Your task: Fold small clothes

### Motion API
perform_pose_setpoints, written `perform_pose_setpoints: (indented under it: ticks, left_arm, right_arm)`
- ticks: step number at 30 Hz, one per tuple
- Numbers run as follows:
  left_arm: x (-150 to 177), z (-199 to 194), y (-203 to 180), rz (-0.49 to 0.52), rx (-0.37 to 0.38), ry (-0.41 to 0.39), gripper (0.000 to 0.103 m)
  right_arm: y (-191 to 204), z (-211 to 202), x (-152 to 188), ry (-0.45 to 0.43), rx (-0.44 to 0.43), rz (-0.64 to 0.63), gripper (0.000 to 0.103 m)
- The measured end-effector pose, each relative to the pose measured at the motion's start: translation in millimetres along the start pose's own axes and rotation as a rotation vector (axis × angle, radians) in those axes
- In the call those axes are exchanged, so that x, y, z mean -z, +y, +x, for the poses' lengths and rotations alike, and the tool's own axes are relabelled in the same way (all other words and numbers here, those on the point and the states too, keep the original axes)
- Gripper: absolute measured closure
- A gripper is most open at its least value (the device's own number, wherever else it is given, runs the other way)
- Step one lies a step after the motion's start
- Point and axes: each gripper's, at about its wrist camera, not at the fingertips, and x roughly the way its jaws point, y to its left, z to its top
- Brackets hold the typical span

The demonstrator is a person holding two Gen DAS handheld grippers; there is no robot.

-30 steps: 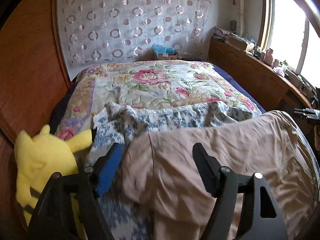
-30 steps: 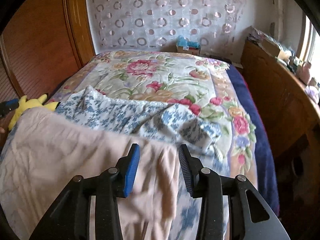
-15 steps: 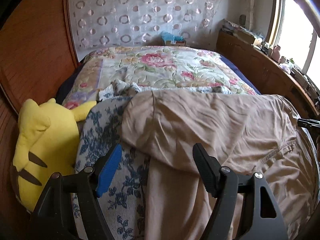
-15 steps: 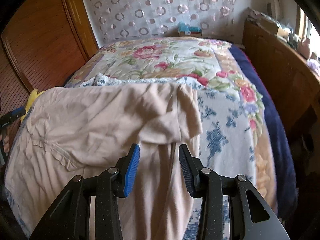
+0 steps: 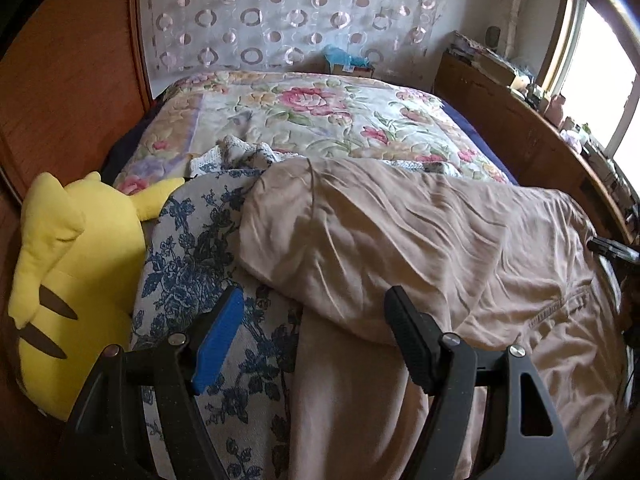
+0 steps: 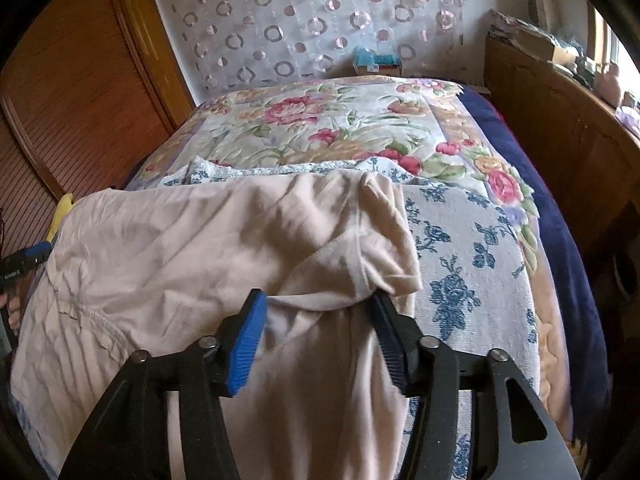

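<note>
A beige garment [image 5: 420, 232] lies folded over on itself on a white cloth with blue flowers [image 5: 192, 240] at the near end of the bed. My left gripper [image 5: 312, 296] stands open just above the garment's left folded edge, and its pads do not press the fabric. In the right wrist view the same garment [image 6: 200, 232] shows its short sleeve at the right. The jaws of my right gripper [image 6: 318, 298] are opening there. A bunched fold sits loosely between them, over the blue-flowered cloth [image 6: 460, 248].
A yellow plush toy [image 5: 72, 264] lies against the bed's left side by a wooden wardrobe [image 5: 60, 80]. The floral quilt [image 5: 320, 116] covers the far half of the bed. A wooden sideboard [image 6: 560, 120] with clutter runs along the right under the window.
The raised top half of the garment came down toward me and now lies over its lower half. Both grippers sank with it. The right jaws widened off the fabric.
</note>
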Motion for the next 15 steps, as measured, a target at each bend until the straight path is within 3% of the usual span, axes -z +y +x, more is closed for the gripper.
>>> perform_pose_setpoints:
  ticks: [5, 8, 11, 15]
  left_arm:
    - [-13, 6, 11, -0.029, 0.013, -0.010, 0.029]
    - [-21, 12, 19, -0.066, 0.034, -0.005, 0.041]
    - [-25, 19, 21, -0.076, 0.050, 0.004, 0.066]
    - [-24, 23, 18, -0.073, 0.032, 0.015, 0.066]
  right_arm:
    - [9, 4, 5, -0.016, 0.032, -0.024, 0.041]
    - [10, 6, 5, -0.014, 0.036, -0.031, 0.041]
    - [10, 5, 5, -0.015, 0.034, -0.032, 0.041]
    - [8, 6, 2, 0.002, 0.036, -0.027, 0.041]
